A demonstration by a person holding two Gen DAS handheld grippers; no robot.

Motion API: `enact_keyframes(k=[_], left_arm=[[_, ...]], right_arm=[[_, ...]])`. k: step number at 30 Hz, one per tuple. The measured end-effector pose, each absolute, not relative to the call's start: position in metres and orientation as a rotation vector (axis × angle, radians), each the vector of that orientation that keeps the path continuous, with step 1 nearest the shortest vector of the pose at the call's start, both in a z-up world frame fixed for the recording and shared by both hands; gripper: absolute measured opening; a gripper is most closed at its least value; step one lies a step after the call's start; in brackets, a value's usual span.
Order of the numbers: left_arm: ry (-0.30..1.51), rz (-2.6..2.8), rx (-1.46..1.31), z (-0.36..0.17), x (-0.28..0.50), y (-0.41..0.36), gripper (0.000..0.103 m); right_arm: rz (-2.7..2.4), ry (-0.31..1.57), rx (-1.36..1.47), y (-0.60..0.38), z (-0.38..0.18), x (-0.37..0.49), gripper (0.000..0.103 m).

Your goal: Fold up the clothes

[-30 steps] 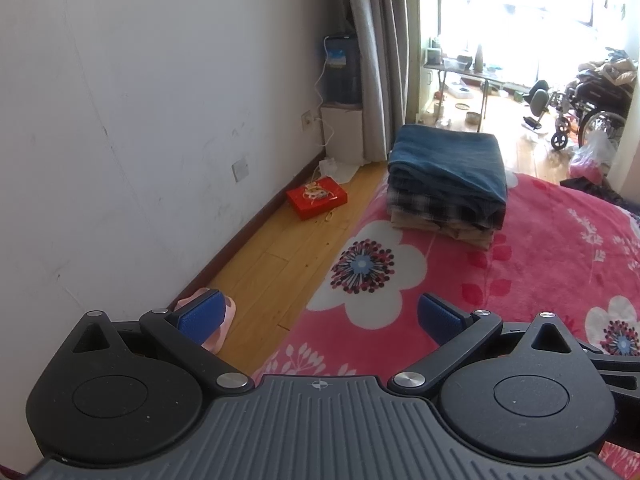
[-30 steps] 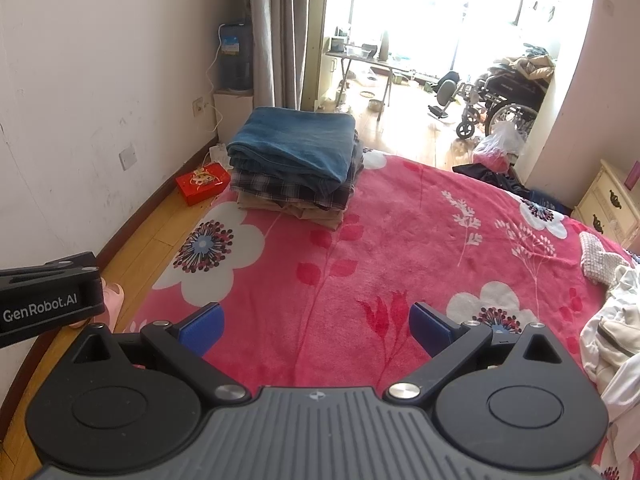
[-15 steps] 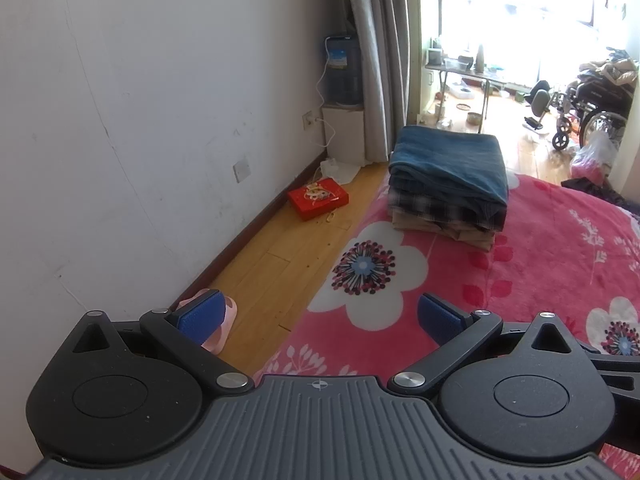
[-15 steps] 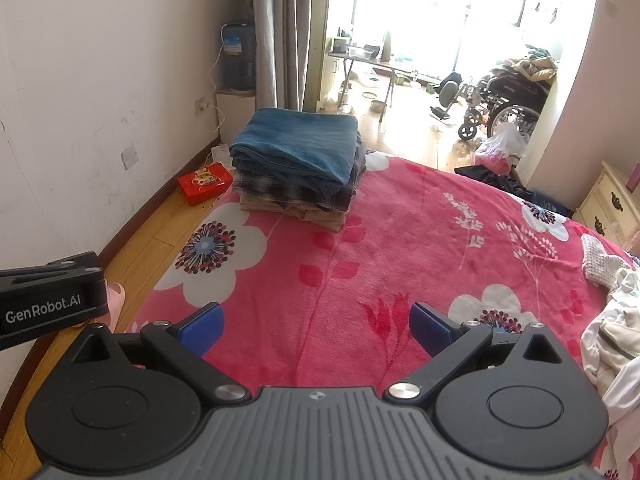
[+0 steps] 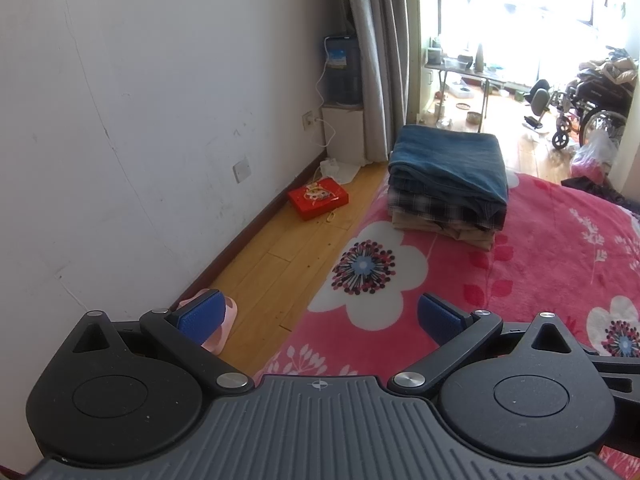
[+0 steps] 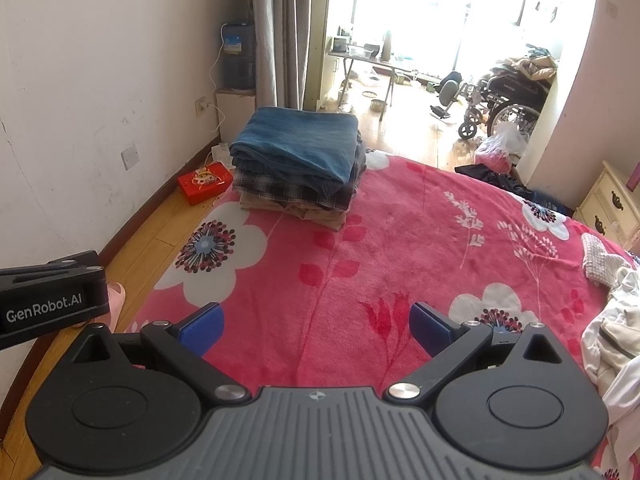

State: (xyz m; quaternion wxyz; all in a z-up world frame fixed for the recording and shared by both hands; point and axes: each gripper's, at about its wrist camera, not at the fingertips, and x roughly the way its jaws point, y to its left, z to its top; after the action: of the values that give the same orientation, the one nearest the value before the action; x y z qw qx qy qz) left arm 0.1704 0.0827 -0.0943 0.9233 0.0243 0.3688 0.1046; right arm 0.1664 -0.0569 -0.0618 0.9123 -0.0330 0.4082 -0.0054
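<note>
A stack of folded clothes (image 5: 448,184) (image 6: 300,168), blue on top, plaid and tan beneath, sits at the far left corner of the red flowered bedspread (image 5: 520,272) (image 6: 380,248). Unfolded white and cream garments (image 6: 612,336) lie heaped at the right edge of the right wrist view. My left gripper (image 5: 318,318) hangs open over the bed's left edge, nothing between its blue pads. Open too is my right gripper (image 6: 316,326), held above the middle of the bedspread, well short of the stack. The left gripper's body (image 6: 48,296) shows at the left of the right wrist view.
A white wall (image 5: 120,120) runs along the left, with a wooden floor strip (image 5: 280,248), a red box (image 5: 318,198) and a pink slipper (image 5: 216,320). Beyond the bed are a grey curtain (image 6: 276,32), a water dispenser (image 5: 342,72), a wheelchair (image 6: 508,104) and a cream nightstand (image 6: 608,208).
Both views have drifted only slightly; the stack sits a touch lower and to the right in them. Both grippers stay open and empty.
</note>
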Motion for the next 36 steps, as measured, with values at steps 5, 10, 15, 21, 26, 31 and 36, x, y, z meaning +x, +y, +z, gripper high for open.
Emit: enact_keyframes(k=[5, 10, 15, 21, 26, 31, 36], left_arm=[[0.758, 0.216, 0.05, -0.0947, 0.1712, 0.0831, 0.103], [0.757, 0.22, 0.046, -0.0951, 0.1709, 0.085, 0.103], [0.758, 0.22, 0.045, -0.0958, 0.1706, 0.0861, 0.103], [0.758, 0.215, 0.048, -0.0962, 0.1711, 0.0852, 0.103], [0.759, 0.213, 0.05, -0.0967, 0.1717, 0.0844, 0.103], [0.759, 0.218, 0.05, -0.096, 0.1722, 0.0842, 0.103], [0.759, 0.22, 0.051, -0.0958, 0.172, 0.0837, 0.103]], right_arm=[[-0.012, 0.841, -0.067, -0.0564, -0.0624, 0.1663, 0.101], [-0.01, 0.842, -0.067, -0.0563, -0.0631, 0.1662, 0.101], [-0.009, 0.839, -0.066, -0.0559, -0.0634, 0.1657, 0.101], [-0.01, 0.842, -0.064, -0.0561, -0.0645, 0.1658, 0.101], [-0.01, 0.841, -0.063, -0.0558, -0.0642, 0.167, 0.101], [-0.009, 0.843, -0.061, -0.0566, -0.0646, 0.1672, 0.101], [-0.01, 0.843, -0.058, -0.0571, -0.0637, 0.1669, 0.101]])
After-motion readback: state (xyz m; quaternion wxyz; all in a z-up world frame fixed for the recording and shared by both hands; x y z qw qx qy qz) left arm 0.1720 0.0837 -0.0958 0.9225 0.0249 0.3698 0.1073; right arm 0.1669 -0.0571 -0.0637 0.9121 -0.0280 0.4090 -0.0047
